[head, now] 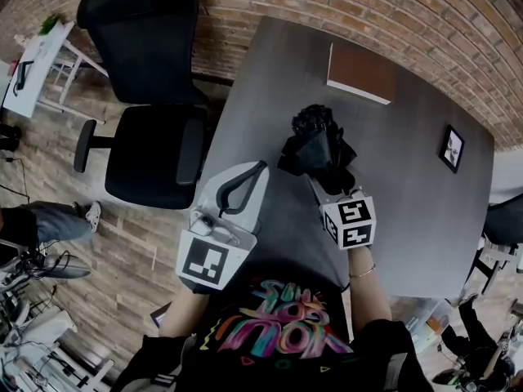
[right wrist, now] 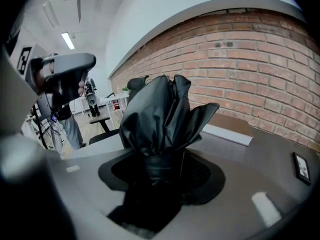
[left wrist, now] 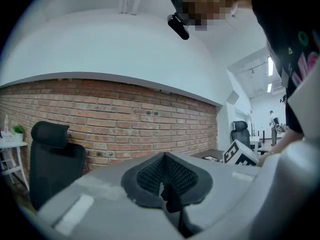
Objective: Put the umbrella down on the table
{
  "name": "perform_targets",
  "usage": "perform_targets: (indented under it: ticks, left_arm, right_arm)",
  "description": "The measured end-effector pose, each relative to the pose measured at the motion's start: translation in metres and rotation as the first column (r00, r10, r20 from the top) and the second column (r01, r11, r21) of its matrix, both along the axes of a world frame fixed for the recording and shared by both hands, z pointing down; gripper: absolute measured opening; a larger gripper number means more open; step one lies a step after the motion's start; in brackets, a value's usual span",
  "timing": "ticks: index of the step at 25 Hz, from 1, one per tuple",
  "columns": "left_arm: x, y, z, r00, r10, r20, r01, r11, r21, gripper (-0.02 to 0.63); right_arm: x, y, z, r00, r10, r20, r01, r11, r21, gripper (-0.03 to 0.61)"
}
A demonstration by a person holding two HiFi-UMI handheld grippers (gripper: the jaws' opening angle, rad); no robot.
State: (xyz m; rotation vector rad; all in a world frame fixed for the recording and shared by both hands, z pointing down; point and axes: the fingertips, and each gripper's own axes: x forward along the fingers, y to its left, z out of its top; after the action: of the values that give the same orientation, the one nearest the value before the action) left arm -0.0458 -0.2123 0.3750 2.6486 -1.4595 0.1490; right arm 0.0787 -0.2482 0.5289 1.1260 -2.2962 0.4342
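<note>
A folded black umbrella [head: 317,145] is held over the dark grey table [head: 409,202], and my right gripper [head: 323,174] is shut on its lower part. In the right gripper view the crumpled black canopy [right wrist: 160,114] rises from between the jaws and hides the pads. My left gripper [head: 260,167] hovers at the table's left edge, apart from the umbrella, its jaws shut with nothing between them. In the left gripper view its ribbed pads [left wrist: 150,176] meet at the tip, facing the brick wall.
A brown book [head: 361,73] lies at the table's far side. A small framed picture [head: 452,148] lies near the right edge. A black office chair [head: 151,96] stands left of the table, with a white side table [head: 37,64] beyond it.
</note>
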Motion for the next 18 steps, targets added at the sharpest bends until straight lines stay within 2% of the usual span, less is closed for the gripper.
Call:
perform_targets:
  ticks: [10, 18]
  left_arm:
    - [0.001, -0.002, 0.007, 1.000, 0.004, 0.000, -0.004, 1.000, -0.010, -0.002]
    - [0.001, -0.003, 0.009, 1.000, 0.010, 0.003, -0.009, 1.000, -0.015, -0.002]
  right_arm:
    - [-0.006, 0.005, 0.046, 0.995, -0.022, -0.100, 0.017, 0.998, -0.056, 0.242]
    - [-0.006, 0.007, 0.075, 0.975, -0.049, -0.217, 0.034, 0.997, -0.071, 0.244]
